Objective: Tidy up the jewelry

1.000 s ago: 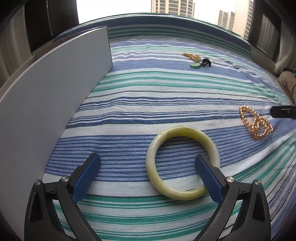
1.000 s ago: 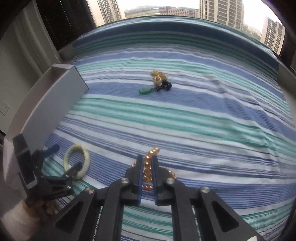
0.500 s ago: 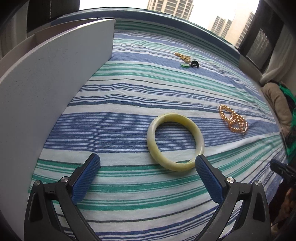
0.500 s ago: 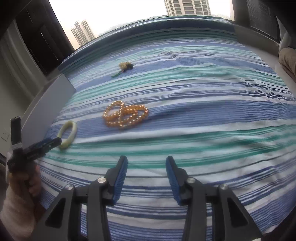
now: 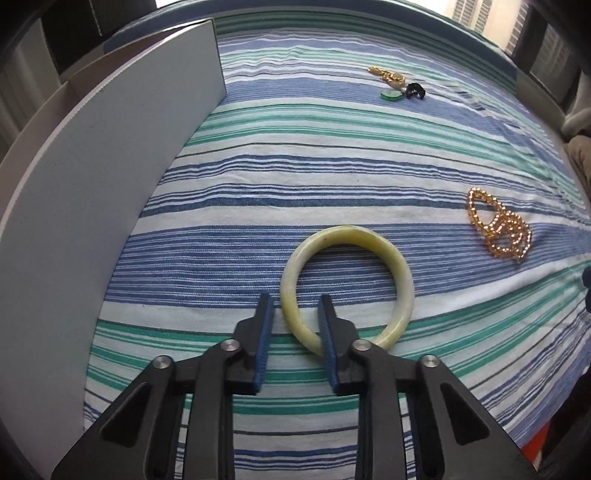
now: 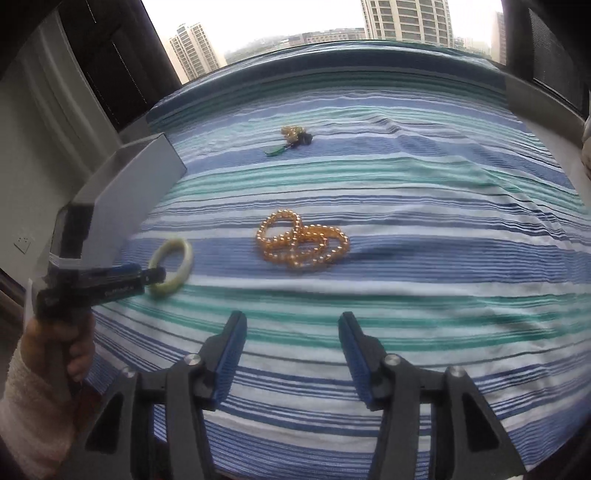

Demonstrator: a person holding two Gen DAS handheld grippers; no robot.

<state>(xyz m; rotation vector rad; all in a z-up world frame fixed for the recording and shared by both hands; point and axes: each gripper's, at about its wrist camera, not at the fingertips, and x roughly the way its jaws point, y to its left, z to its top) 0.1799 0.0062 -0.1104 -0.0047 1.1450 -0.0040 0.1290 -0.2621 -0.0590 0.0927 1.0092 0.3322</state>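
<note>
The left gripper [image 5: 293,314] has just been closing, and its jaws now stand narrow, one inside and one outside the near-left rim of the pale green bangle [image 5: 400,266]. A sliver of daylight still shows on the outer side of the rim, so I cannot confirm that the pads press on it. The bangle lies flat on the striped cloth [image 5: 332,177].

To the left of this gripper stands the grey box [image 5: 92,206], its long wall upright and close alongside. Its inside is hidden from both views, so its contents cannot be told.

Ahead and to the right of the left gripper lies the gold bead bracelet [image 5: 498,229], coiled in loops, well apart from the bangle. Farther ahead sits a small cluster of trinkets [image 5: 397,85]: gold pieces, a green pendant and a black piece, touching one another.

The right gripper [image 6: 291,325] has just been opening. Its jaws stand about half apart with nothing between them, above bare cloth, and the gold bead bracelet [image 6: 303,242] lies just ahead of its fingertips.

A hand [image 6: 70,347] with a wrapped wrist grips the left tool by its handle, tilted steeply down toward the bangle [image 6: 173,266].

The cloth covers a wide flat surface. Beyond it a window shows tower blocks [image 6: 402,18] under a pale sky.
</note>
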